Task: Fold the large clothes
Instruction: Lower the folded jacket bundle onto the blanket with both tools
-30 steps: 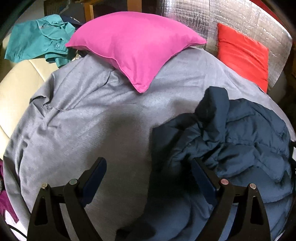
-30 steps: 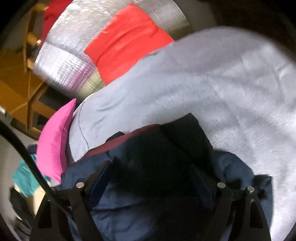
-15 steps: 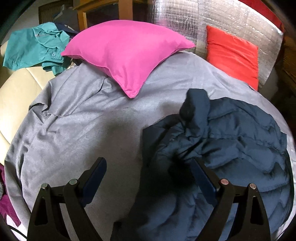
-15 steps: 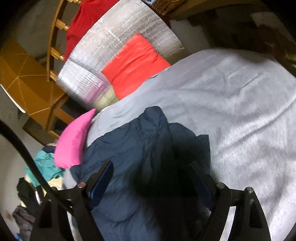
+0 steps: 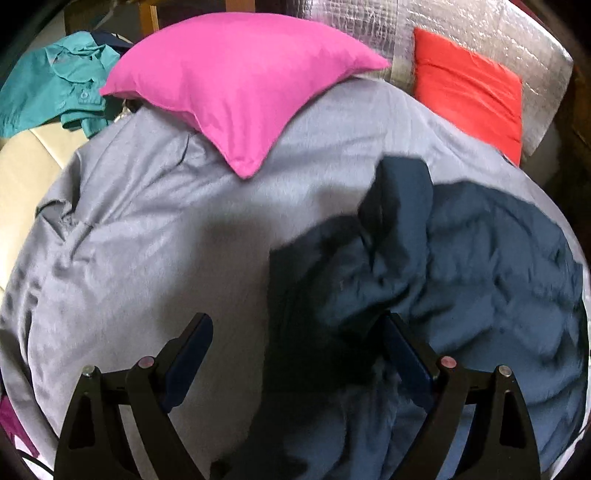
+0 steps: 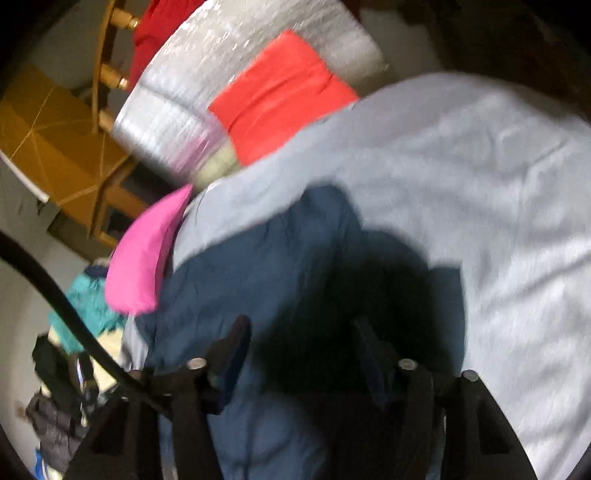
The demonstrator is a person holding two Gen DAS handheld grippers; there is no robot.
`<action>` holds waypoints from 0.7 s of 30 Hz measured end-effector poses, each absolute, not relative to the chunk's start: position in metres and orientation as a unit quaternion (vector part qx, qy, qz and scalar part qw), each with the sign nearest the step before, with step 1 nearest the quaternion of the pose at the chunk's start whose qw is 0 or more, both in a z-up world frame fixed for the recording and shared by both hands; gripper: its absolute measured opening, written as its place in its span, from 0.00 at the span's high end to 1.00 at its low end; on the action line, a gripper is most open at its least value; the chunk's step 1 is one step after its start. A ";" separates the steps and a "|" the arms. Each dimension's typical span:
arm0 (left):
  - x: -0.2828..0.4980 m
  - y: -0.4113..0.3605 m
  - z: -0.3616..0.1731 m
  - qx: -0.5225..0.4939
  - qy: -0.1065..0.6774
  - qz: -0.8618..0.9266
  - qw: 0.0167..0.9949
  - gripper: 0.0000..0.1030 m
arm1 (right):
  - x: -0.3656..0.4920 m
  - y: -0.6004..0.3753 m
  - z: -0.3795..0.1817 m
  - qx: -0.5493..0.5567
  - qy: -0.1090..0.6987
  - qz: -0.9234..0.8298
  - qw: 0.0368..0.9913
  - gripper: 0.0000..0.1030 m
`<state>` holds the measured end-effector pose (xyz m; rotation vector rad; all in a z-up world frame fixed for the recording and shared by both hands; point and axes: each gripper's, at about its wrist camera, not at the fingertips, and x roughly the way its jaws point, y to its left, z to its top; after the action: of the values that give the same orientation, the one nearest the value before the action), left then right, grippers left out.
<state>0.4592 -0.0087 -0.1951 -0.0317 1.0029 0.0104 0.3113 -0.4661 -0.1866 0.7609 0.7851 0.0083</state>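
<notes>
A navy quilted jacket (image 5: 480, 258) lies crumpled on the grey bedsheet (image 5: 147, 240), one sleeve pointing up toward the pillow. My left gripper (image 5: 295, 325) hovers over the jacket's left edge, jaws wide open; dark fabric lies below and between the fingers, unpinched. In the right wrist view the same jacket (image 6: 277, 258) fills the lower middle. My right gripper (image 6: 300, 325) is over it with its jaws closing; the fabric sits between the fingers, and the blurred picture shows no pinch.
A pink pillow (image 5: 240, 85) rests at the sheet's far edge. A red cushion (image 5: 469, 92) leans on a silver foil mat (image 5: 461, 22). A teal shirt (image 5: 48, 85) lies far left on a cream surface (image 5: 26, 177). A black cable (image 6: 55, 291) crosses the right view.
The jacket has spread flatter and its maroon lining no longer shows. The right gripper has drawn back across the bed and its jaws have narrowed. The left view shifted slightly.
</notes>
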 end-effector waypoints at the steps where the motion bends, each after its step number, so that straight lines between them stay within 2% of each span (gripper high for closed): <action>1: 0.463 -0.009 -0.193 -0.016 0.478 0.006 0.878 0.10 | 0.319 -0.475 -0.186 0.370 0.369 -0.006 0.852 0.18; 10: 0.524 -0.011 -0.199 -0.032 0.501 -0.007 0.865 0.10 | 0.393 -0.521 -0.238 0.412 0.459 -0.010 0.787 0.17; 12: 0.536 -0.006 -0.211 -0.038 0.514 0.005 0.857 0.10 | 0.397 -0.515 -0.242 0.395 0.460 0.006 0.795 0.25; 13: 0.541 -0.004 -0.218 -0.047 0.525 0.010 0.850 0.08 | 0.398 -0.511 -0.240 0.380 0.461 0.007 0.802 0.44; 14: 0.544 -0.001 -0.227 -0.061 0.535 0.010 0.842 0.08 | 0.398 -0.507 -0.240 0.375 0.465 0.011 0.802 0.48; 16: 0.548 0.001 -0.234 -0.078 0.544 0.002 0.835 0.08 | 0.395 -0.502 -0.233 0.366 0.456 0.006 0.811 0.54; 19: 0.550 0.003 -0.235 -0.082 0.541 0.000 0.837 0.08 | 0.390 -0.495 -0.223 0.343 0.431 0.009 0.834 0.54; 21: 0.552 0.005 -0.238 -0.092 0.546 0.000 0.833 0.08 | 0.392 -0.493 -0.233 0.334 0.446 -0.003 0.831 0.54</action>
<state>0.5523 0.0045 -0.2381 -0.1943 1.1576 -0.0008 0.3925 -0.4930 -0.2334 0.7085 0.9452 -0.0061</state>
